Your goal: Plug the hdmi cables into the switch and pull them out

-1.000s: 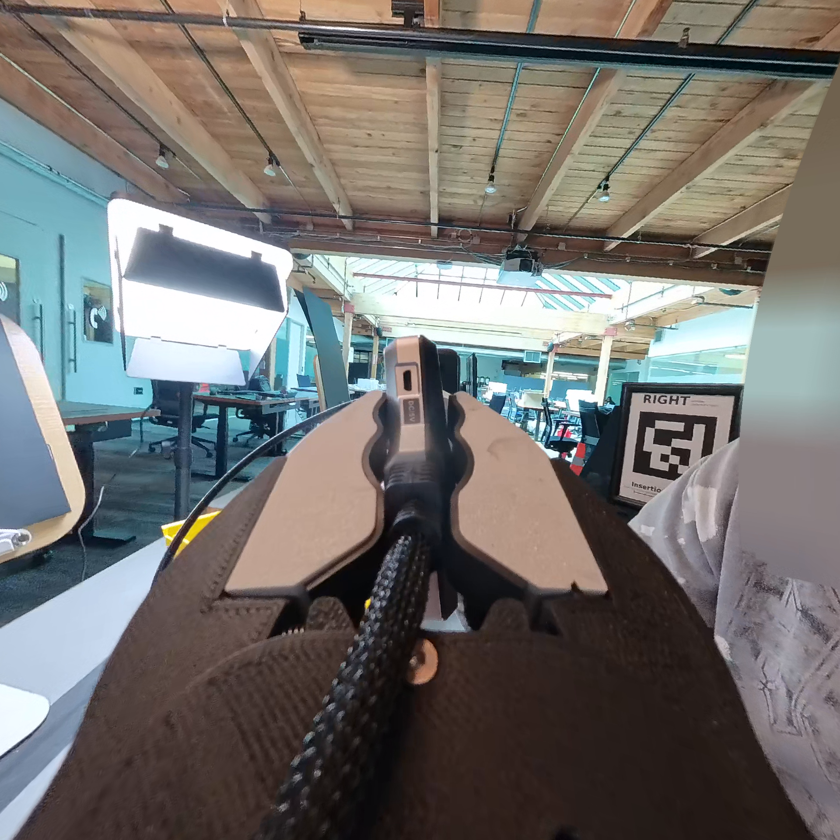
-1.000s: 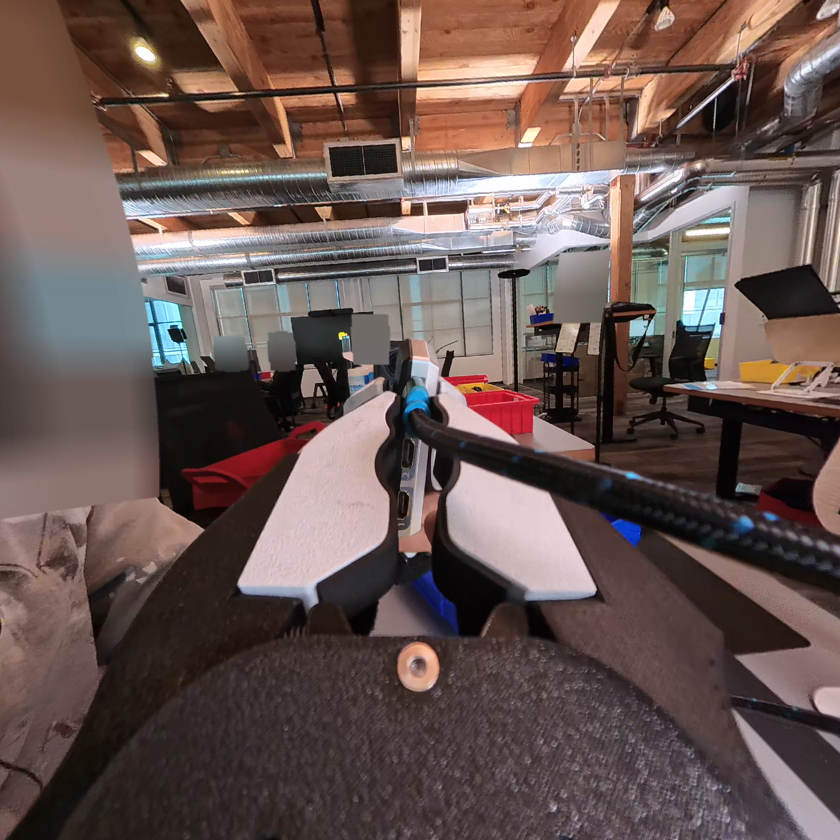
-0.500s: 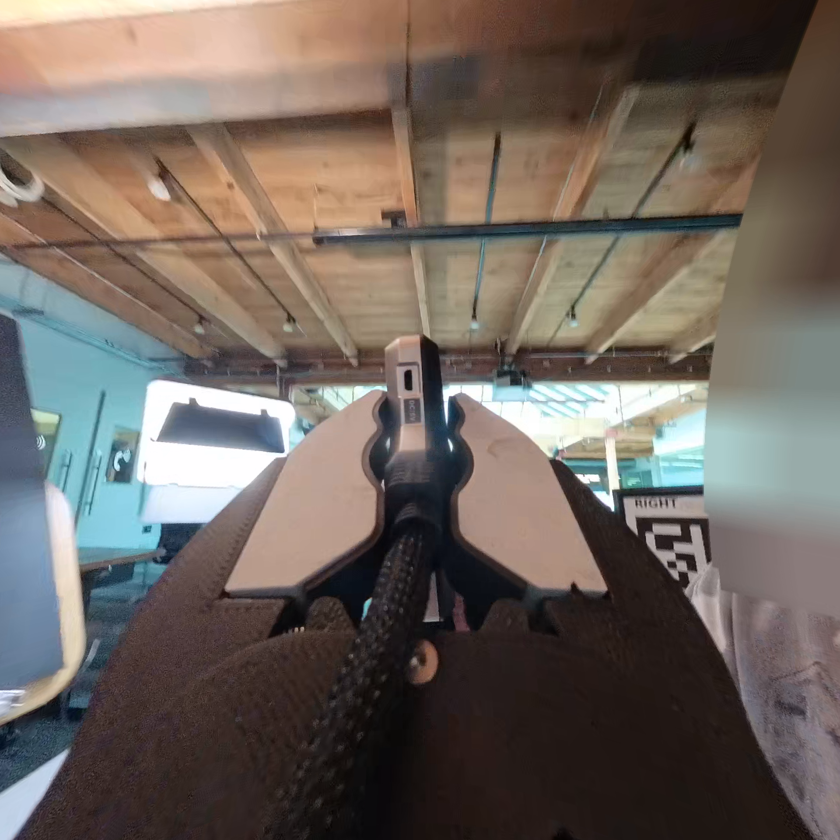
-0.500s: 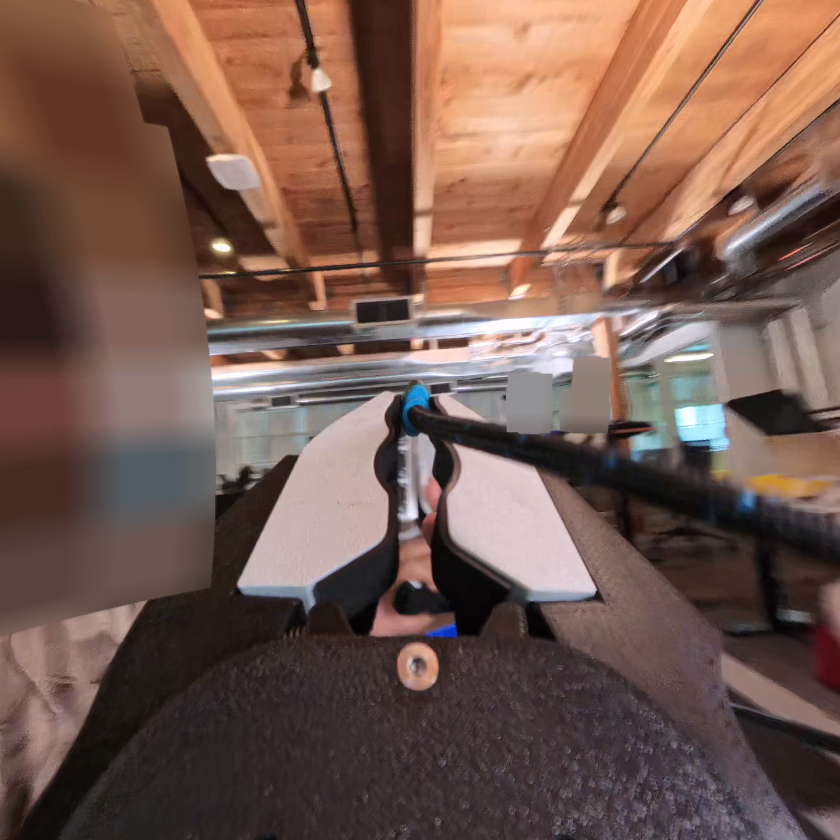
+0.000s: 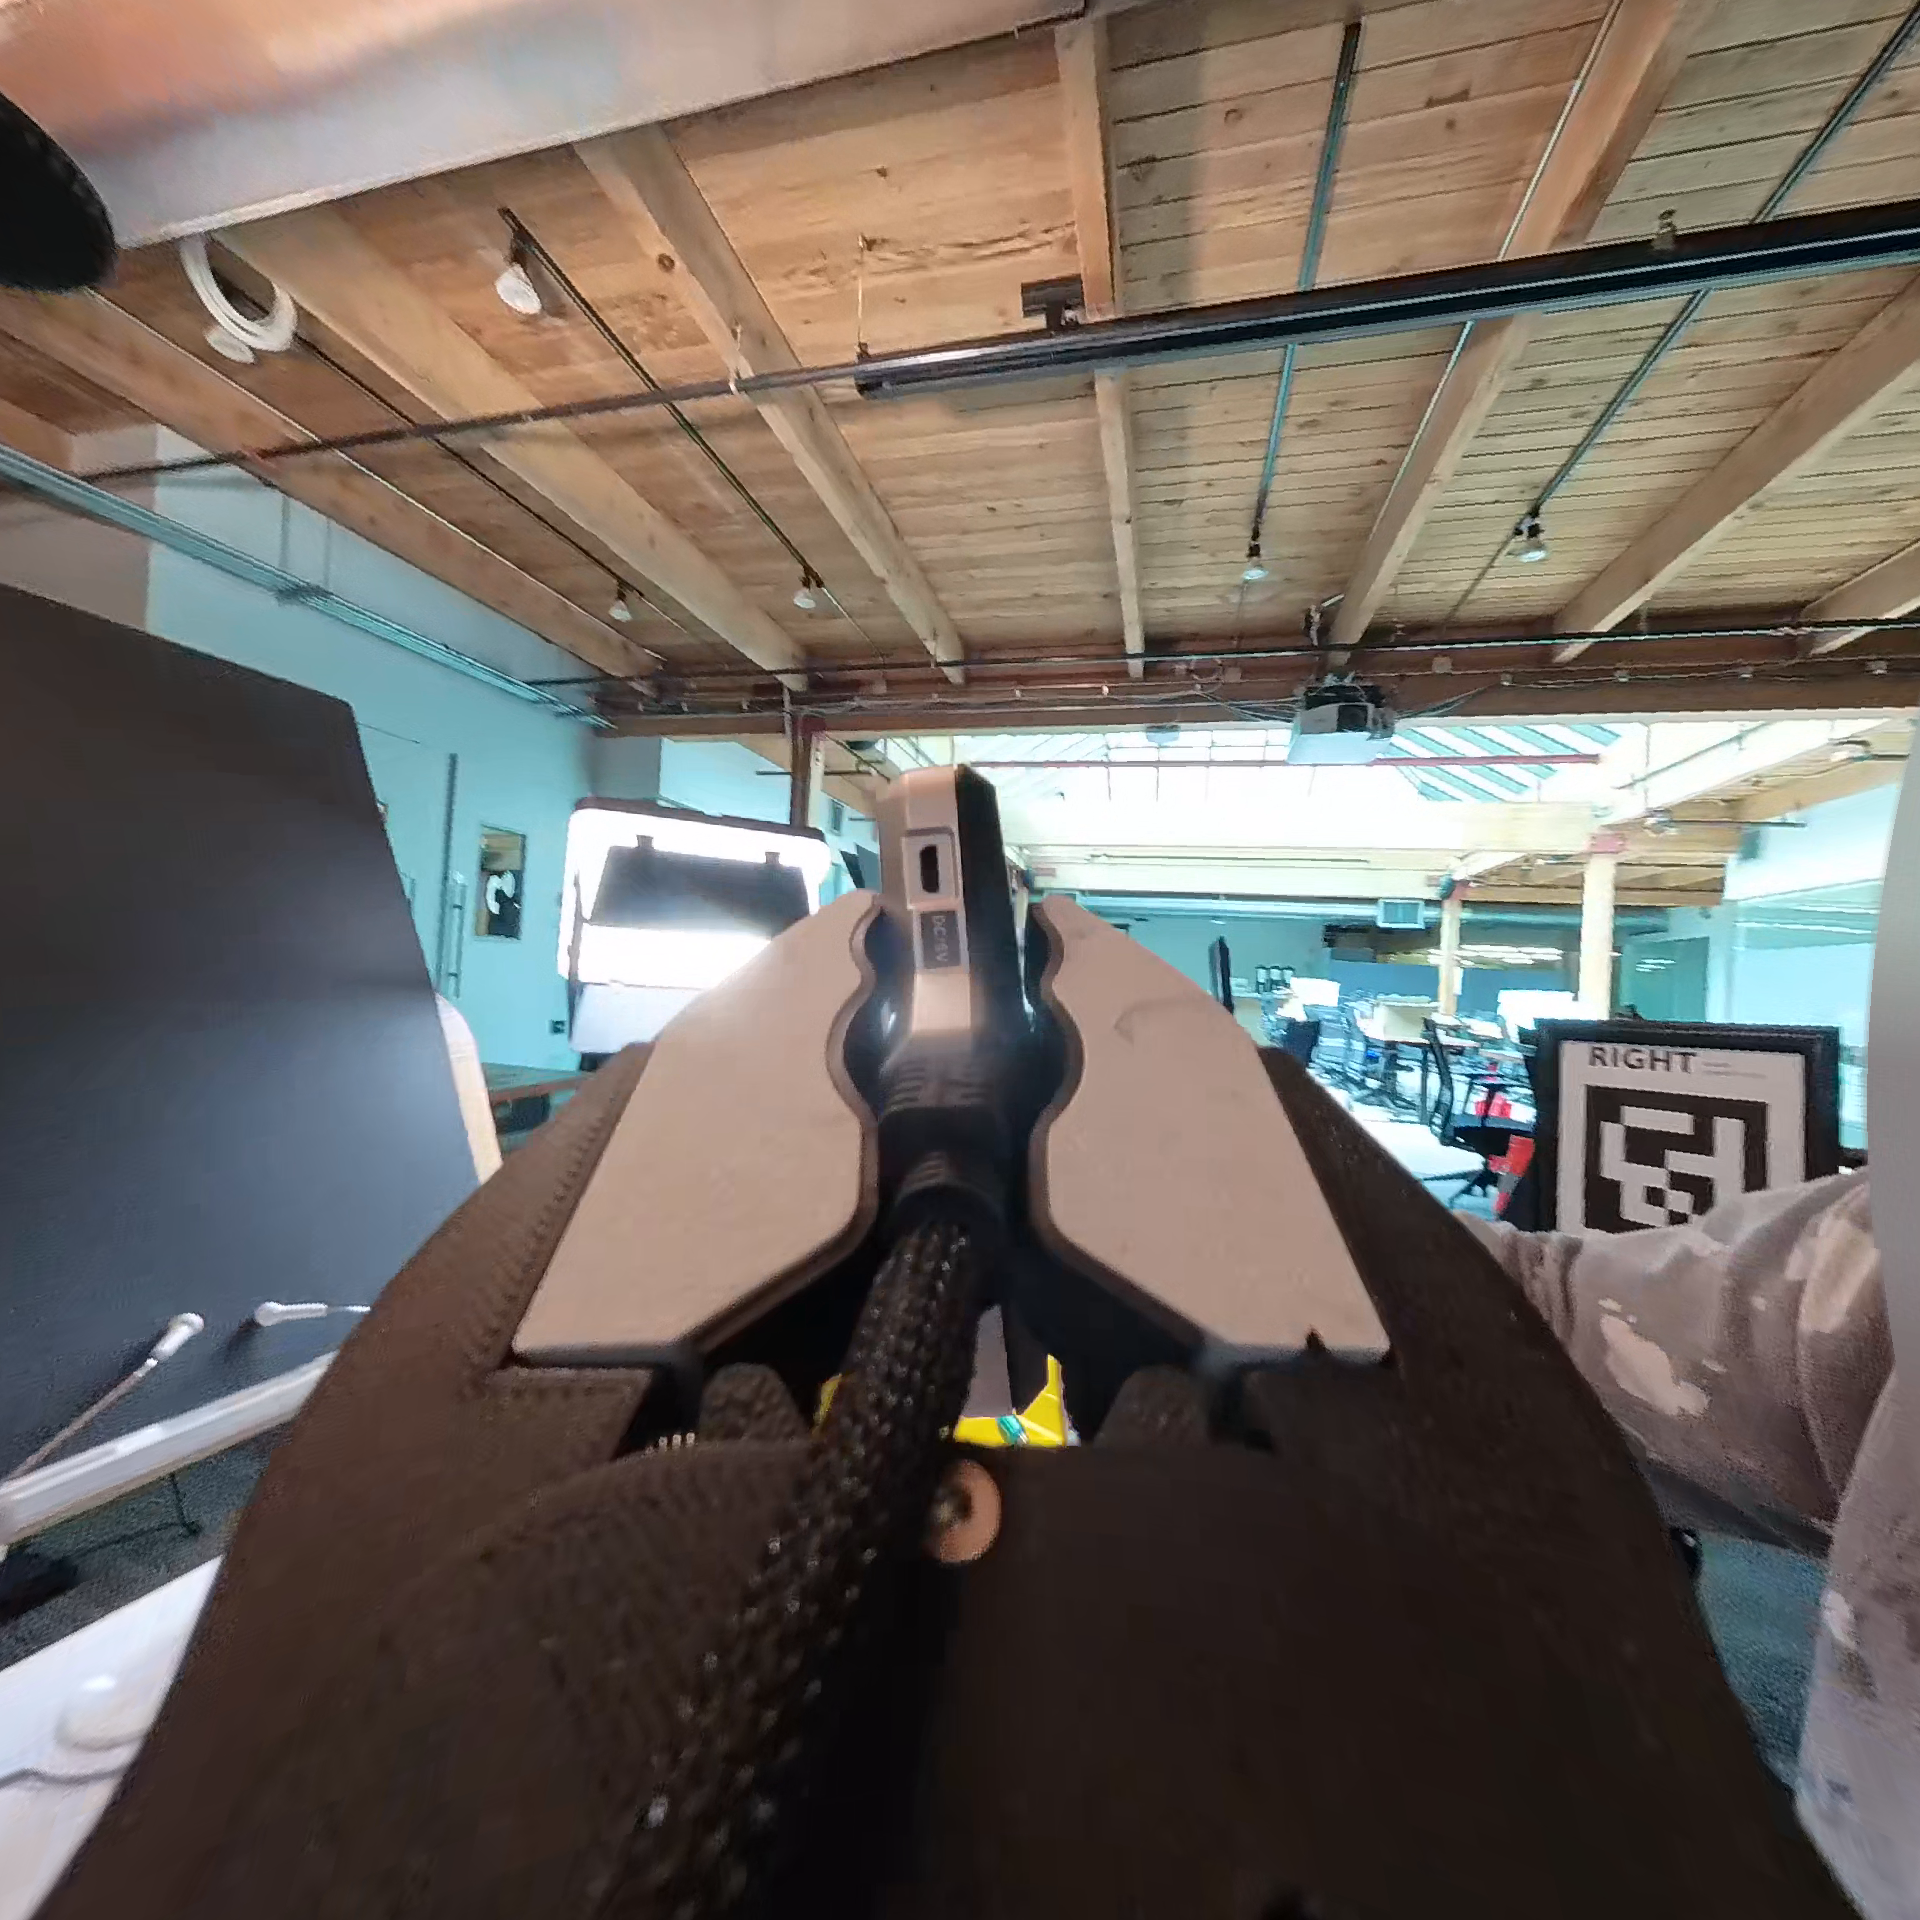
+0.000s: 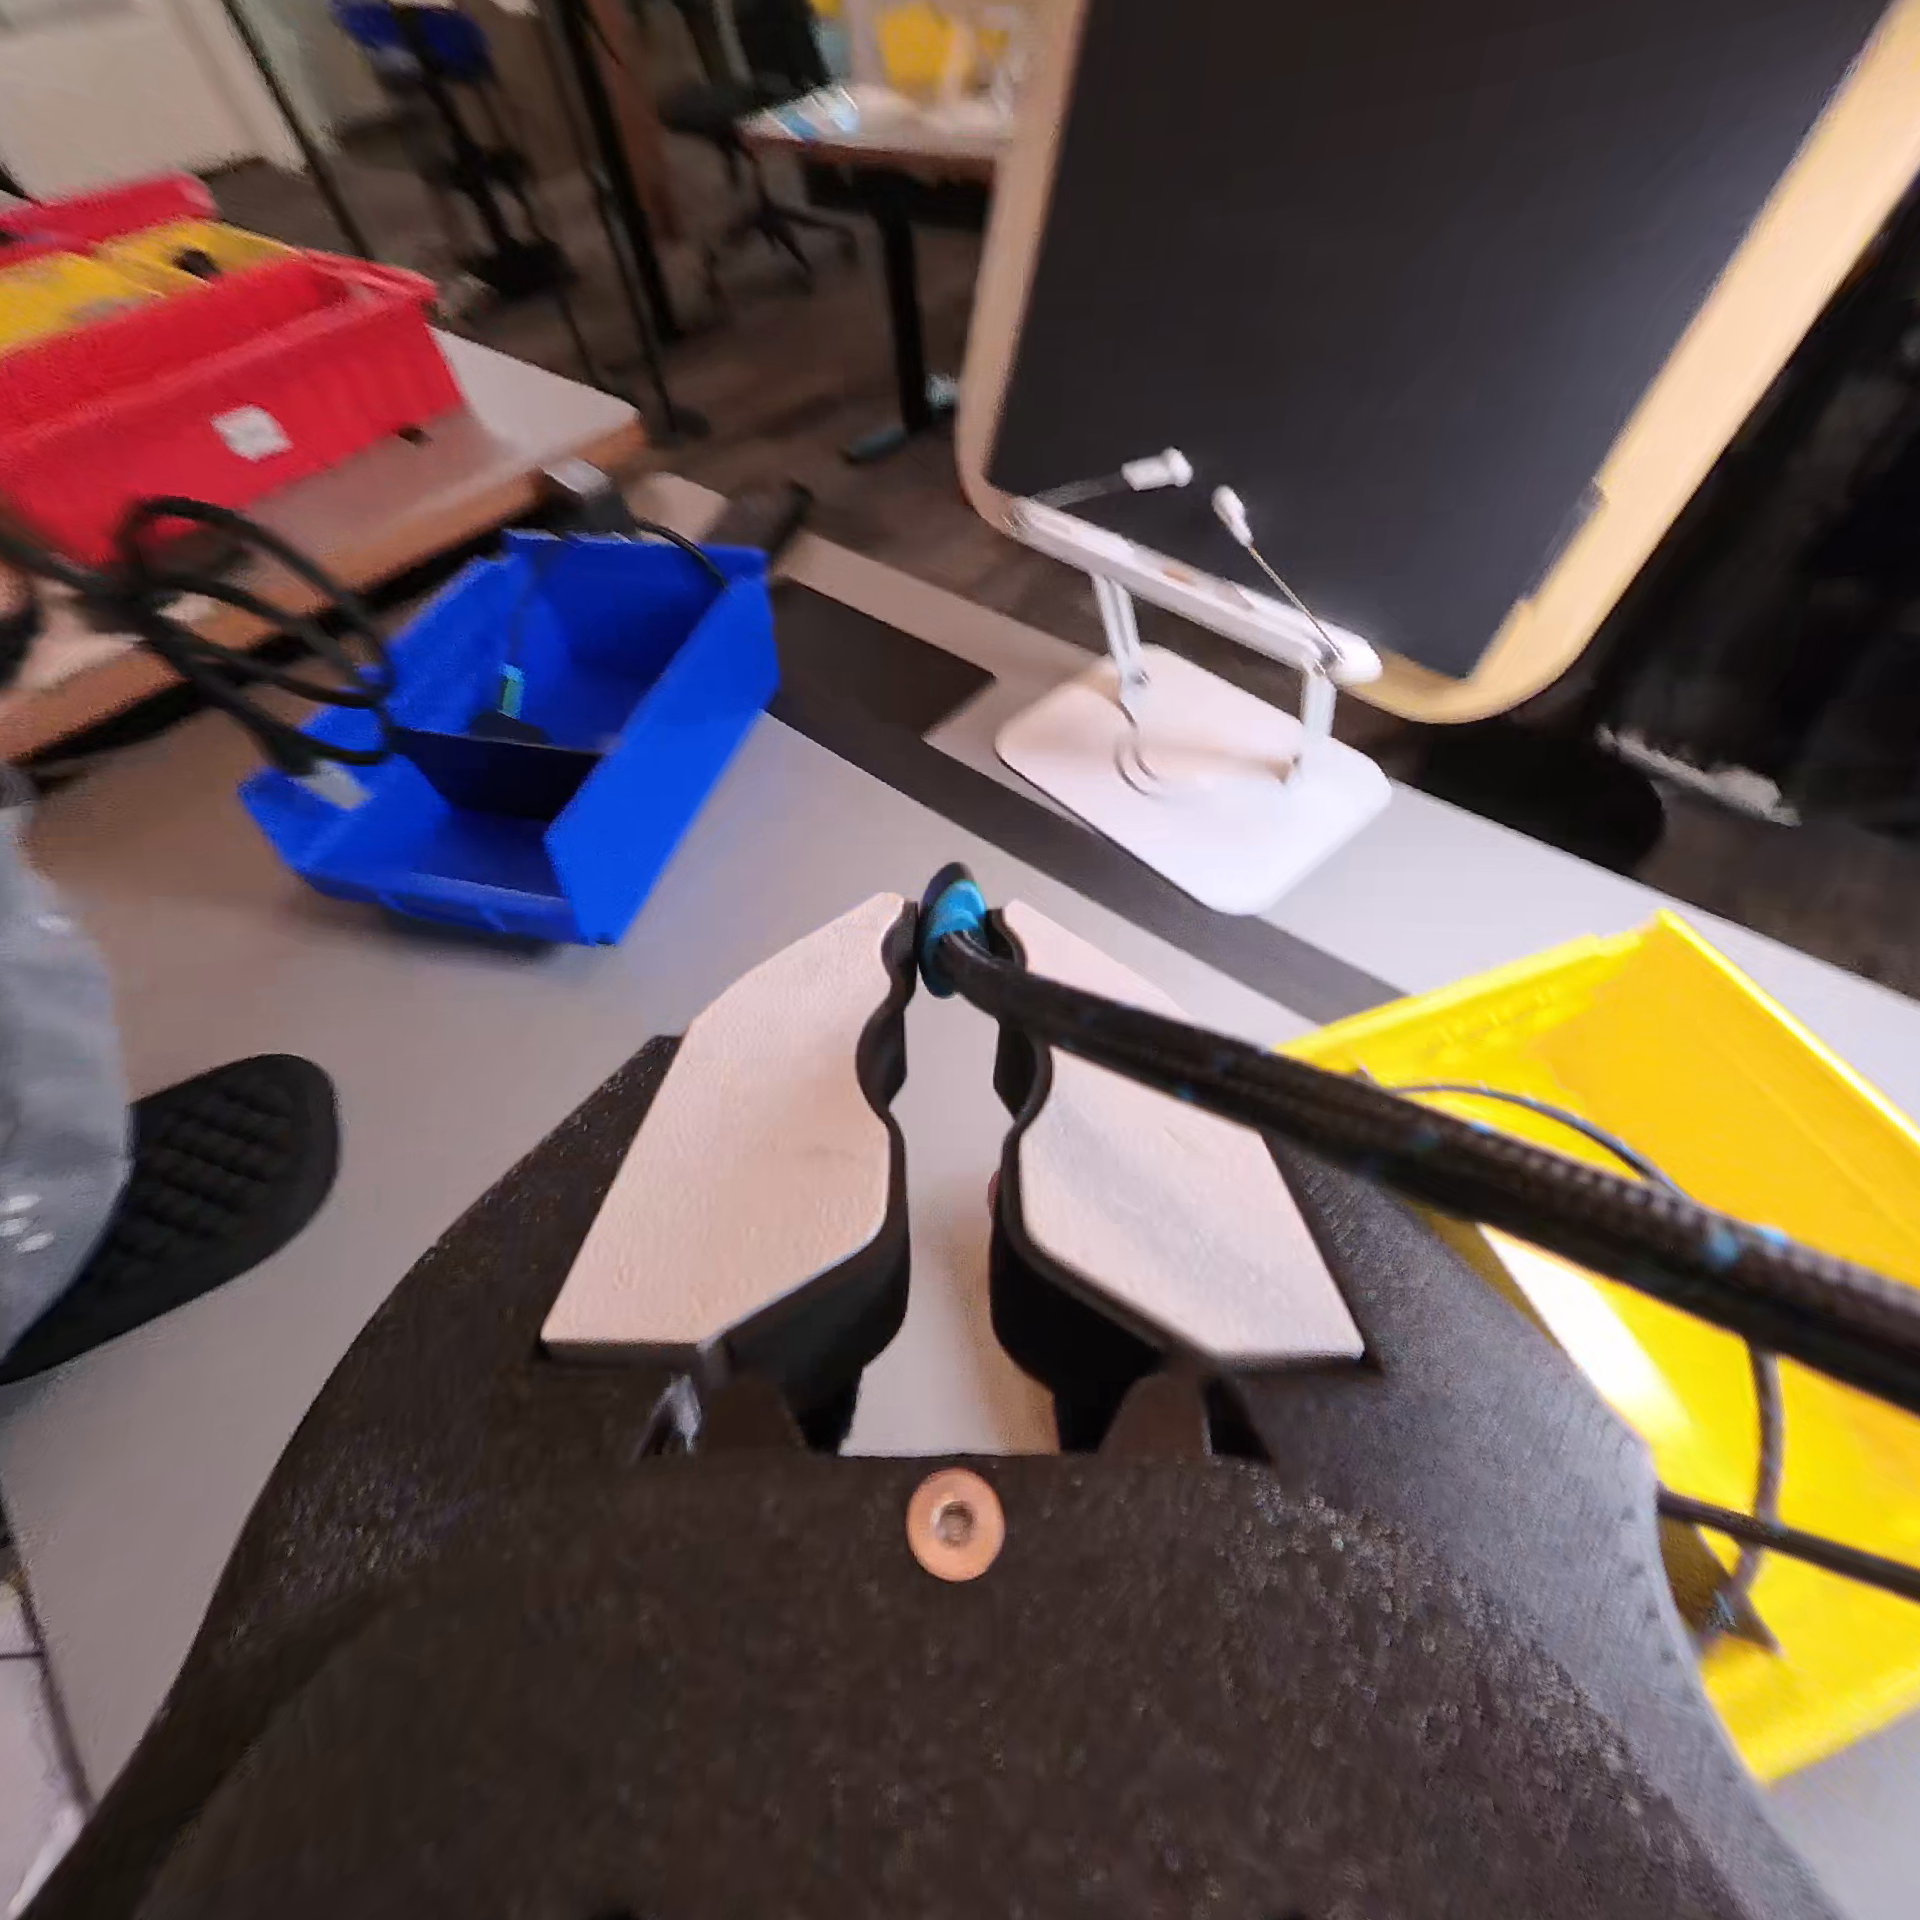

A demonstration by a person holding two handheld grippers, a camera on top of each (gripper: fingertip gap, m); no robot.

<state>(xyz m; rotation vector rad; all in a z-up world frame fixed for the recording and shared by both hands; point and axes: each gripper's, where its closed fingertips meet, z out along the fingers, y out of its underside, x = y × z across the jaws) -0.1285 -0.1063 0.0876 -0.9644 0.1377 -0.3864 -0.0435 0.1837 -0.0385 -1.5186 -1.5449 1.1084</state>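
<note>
Switch point(image 5: 940, 935) sits upright between the left gripper point(image 5: 945, 925) jaws, clamped at its lower body, its top end poking above the fingertips; a small port shows on its silver side face. A black braided cable point(image 5: 894, 1382) is plugged into the switch's near end and runs back toward the camera over the gripper body. Left gripper points up and outward, wooden ceiling point(image 5: 935, 312) filling the upper view, a lit light panel point(image 5: 675, 914) behind at left, a dark board point(image 5: 187, 987) further left, a framed marker sign point(image 5: 1683, 1132) at right, a patterned sleeve point(image 5: 1662, 1299) beside it. Right gripper point(image 6: 951, 920) is tilted down over the grey desk point(image 6: 416, 1039); its jaws are closed at the tips on the blue-collared plug point(image 6: 951, 914) of a second cable point(image 6: 1403, 1132), black braid flecked blue, which trails off right over a yellow bin point(image 6: 1621, 1122). This plug is free of the switch, which is out of the right view. Beyond the tips: a blue bin point(image 6: 644, 727) with dark cables inside and spilling over its left edge, a white stand point(image 6: 1195, 769) carrying a black board with pale wood rim point(image 6: 1403, 312), red bins point(image 6: 208, 374) on a farther table. A black mesh shoe point(image 6: 197, 1174) shows at left. The right view is motion-blurred.
</note>
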